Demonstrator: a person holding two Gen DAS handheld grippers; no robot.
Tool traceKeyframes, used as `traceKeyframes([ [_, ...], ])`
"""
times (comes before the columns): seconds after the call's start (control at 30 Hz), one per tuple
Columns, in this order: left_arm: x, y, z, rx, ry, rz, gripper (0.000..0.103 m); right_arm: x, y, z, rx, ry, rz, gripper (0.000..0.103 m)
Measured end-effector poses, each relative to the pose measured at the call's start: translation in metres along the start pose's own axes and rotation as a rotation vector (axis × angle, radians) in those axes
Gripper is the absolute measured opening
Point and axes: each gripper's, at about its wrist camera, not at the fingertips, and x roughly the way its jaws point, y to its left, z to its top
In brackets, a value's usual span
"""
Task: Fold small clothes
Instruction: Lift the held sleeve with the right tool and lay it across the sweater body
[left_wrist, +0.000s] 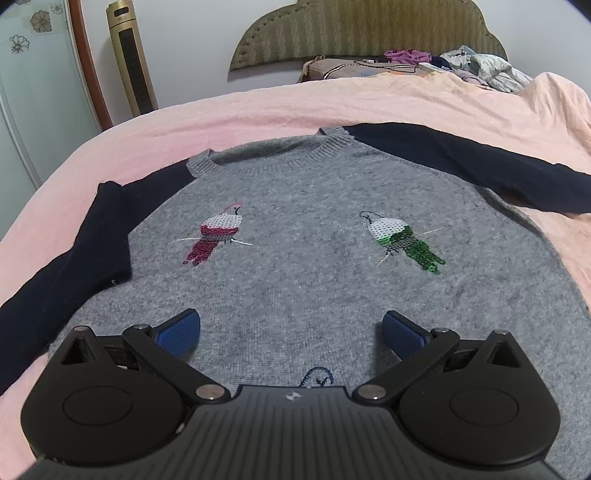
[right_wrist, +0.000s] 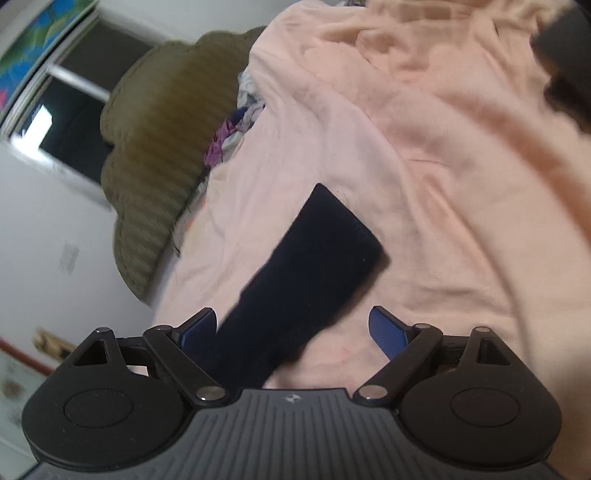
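My left wrist view was sharp and evenly lit by soft indoor light, with faint shadows. My right wrist view was smeared with motion blur. Both bent strongly at the fisheye edges.

Setting: a home bedroom. A bed under a wrinkled pale-pink cotton sheet (left_wrist: 258, 107) is filling most of both views. An olive-green padded headboard with a scalloped top edge (left_wrist: 369, 33) is standing against the white wall. A heap of loose crumpled clothes in purple, white and grey (left_wrist: 476, 64) is lying at the head of the bed. A tall gold tower fan (left_wrist: 130, 55) is standing in the corner, beside a wardrobe door with frosted floral glass in a reddish wooden frame (left_wrist: 33, 55). A dark window with white frames (right_wrist: 70, 107) is showing in the right wrist view.
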Motion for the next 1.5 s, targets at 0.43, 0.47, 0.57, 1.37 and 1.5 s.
traceKeyframes([
  [0.43, -0.006, 0.028, 0.005, -0.03, -0.026, 0.054, 0.103, 0.043, 0.011, 0.04, -0.096, -0.101, -0.109, 0.007],
  [0.47, -0.007, 0.033, 0.006, -0.039, -0.029, 0.063, 0.103, 0.034, 0.021, 0.042, -0.14, -0.136, -0.121, 0.007],
  [0.57, -0.008, 0.047, 0.007, -0.072, -0.038, 0.087, 0.103, 0.017, 0.047, 0.05, -0.234, -0.244, -0.158, 0.007],
  [1.37, -0.022, 0.105, -0.007, -0.152, -0.061, 0.241, 0.103, 0.099, 0.286, -0.249, -0.959, 0.184, 0.195, 0.007],
  [1.5, -0.022, 0.115, -0.01, -0.171, -0.042, 0.246, 0.103, 0.11, 0.296, -0.282, -0.969, 0.249, 0.214, 0.007],
])
